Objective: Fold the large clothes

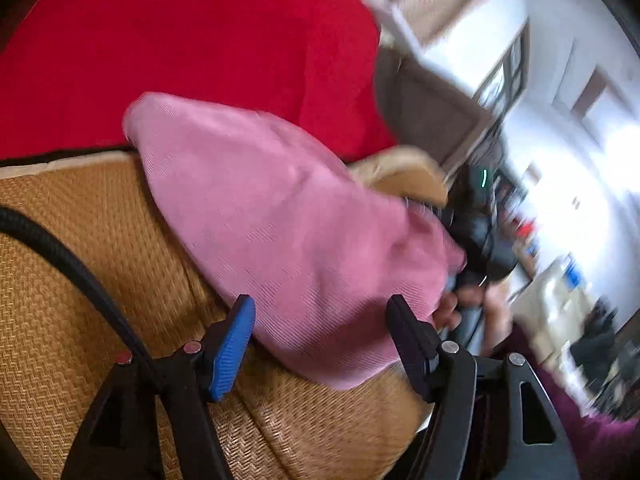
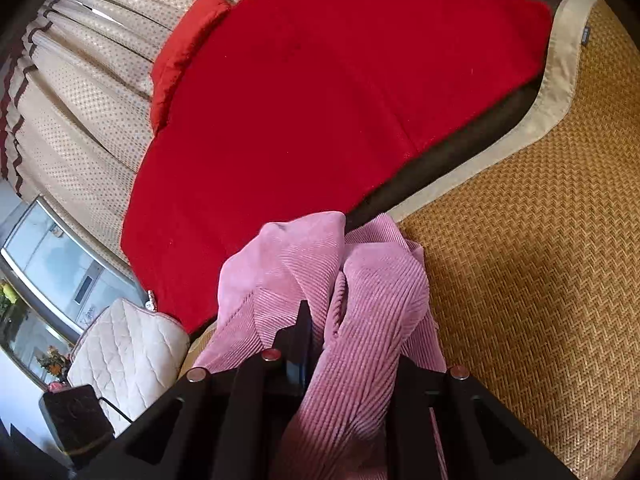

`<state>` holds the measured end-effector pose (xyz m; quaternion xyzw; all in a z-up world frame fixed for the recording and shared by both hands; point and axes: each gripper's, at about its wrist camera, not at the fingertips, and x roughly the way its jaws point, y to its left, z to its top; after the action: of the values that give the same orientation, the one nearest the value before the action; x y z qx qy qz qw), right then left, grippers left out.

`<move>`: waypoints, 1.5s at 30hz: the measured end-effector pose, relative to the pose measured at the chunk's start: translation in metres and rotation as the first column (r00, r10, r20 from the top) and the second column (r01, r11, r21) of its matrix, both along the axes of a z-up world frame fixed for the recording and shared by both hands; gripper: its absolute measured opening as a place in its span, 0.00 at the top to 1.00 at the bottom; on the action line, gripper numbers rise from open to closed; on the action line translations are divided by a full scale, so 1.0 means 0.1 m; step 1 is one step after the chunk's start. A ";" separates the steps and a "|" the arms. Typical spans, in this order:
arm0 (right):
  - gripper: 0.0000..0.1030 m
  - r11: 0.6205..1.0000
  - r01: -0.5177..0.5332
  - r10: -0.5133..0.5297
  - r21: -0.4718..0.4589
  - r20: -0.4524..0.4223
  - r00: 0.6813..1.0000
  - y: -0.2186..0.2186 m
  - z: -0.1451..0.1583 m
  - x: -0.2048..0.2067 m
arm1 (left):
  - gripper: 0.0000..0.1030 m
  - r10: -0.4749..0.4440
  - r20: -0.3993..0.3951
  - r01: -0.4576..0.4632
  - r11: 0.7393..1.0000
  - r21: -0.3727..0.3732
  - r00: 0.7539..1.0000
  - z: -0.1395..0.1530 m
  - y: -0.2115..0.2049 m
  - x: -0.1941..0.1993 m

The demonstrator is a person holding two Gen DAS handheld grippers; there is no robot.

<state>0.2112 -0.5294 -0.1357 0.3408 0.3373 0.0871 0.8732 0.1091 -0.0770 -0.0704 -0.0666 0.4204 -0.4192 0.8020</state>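
Pink corduroy garment (image 2: 360,320) fills the bottom centre of the right wrist view, bunched and running down between the right gripper's (image 2: 320,344) fingers; jaws narrow and pinched on the fabric, so that side has the grip. Left gripper (image 1: 320,344), bottom centre of its view, stands wide: blue pad (image 1: 232,352) at lower left is clear of the cloth, the dark finger sits at the cloth's edge, nothing clamped. Garment (image 1: 288,232) hangs across mid-frame there, lower end resting on the woven mat (image 1: 80,248). My read: right holds one end up so the left can find a second corner before the fold. Mat gives a flat laying surface. Red blanket (image 2: 320,100) lies beyond, upper half of both frames; curtain (image 2: 80,100) at upper left of the right view.
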 end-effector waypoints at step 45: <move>0.54 0.996 -0.087 0.088 -0.006 0.120 0.989 0.20 0.50 -0.60 | 0.22 -0.060 0.229 -0.005 0.963 0.270 0.972 -0.01 -0.48 -0.23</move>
<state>0.1512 -0.5090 -0.0854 0.3196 0.2986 0.1456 0.8874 0.0859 -0.1253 -0.0714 0.0987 0.3766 -0.3743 0.8416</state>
